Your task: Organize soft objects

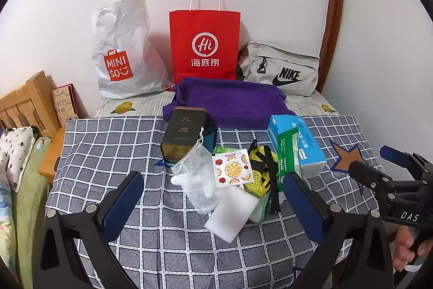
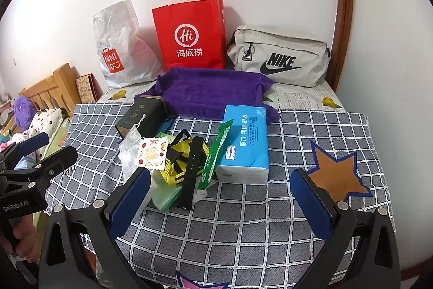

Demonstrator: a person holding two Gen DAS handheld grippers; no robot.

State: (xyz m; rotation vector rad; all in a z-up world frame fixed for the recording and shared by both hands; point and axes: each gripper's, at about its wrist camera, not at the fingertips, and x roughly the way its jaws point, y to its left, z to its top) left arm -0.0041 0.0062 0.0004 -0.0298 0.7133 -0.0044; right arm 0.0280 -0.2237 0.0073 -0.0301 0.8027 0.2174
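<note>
A pile lies mid-table: a blue tissue pack (image 1: 299, 144) (image 2: 245, 142), a green wipes packet (image 1: 289, 159) (image 2: 215, 156), a yellow mesh bag (image 1: 261, 175) (image 2: 178, 161) with a black strap (image 2: 190, 175), a fruit-print sachet (image 1: 232, 167) (image 2: 151, 153), a white sponge (image 1: 231, 213), a clear drawstring pouch (image 1: 193, 169) and a dark tin (image 1: 182, 132) (image 2: 140, 115). A purple towel (image 1: 230, 104) (image 2: 213, 91) lies behind. My left gripper (image 1: 213, 202) is open and empty before the pile. My right gripper (image 2: 219, 202) is open and empty, right of it.
A Miniso plastic bag (image 1: 121, 53), a red paper bag (image 1: 204, 45) and a grey Nike bag (image 1: 281, 69) stand against the back wall. The checked tablecloth (image 1: 108, 148) covers the table. A wooden bed frame (image 1: 24, 104) and bedding are to the left.
</note>
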